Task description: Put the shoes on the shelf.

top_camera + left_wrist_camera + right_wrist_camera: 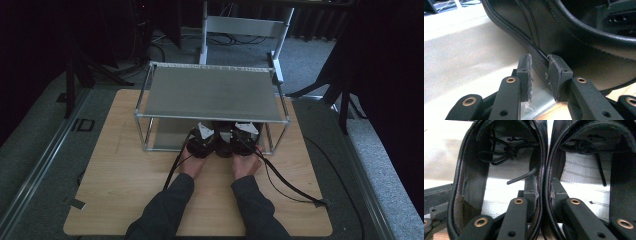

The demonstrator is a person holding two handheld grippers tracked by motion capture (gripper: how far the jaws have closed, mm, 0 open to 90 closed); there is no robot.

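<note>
Two black leather lace-up shoes stand side by side on the lower shelf of a metal rack (145,120). In the high view they show as a dark mass (222,141) between my hands. My left gripper (540,68) is shut on the sole edge of the left shoe (574,32), low at its side. My right gripper (544,192) has one jaw inside each shoe. It pinches the left shoe's (467,182) and the right shoe's (620,182) touching walls together. From above, the left gripper (201,138) and right gripper (239,136) reach under the top shelf.
The rack's grey top shelf (210,92) overhangs the shoes and the jaws. The rack stands on a wooden tabletop (125,175). Black cables (282,182) trail back over the table's right side. A white frame (245,25) stands on the floor behind.
</note>
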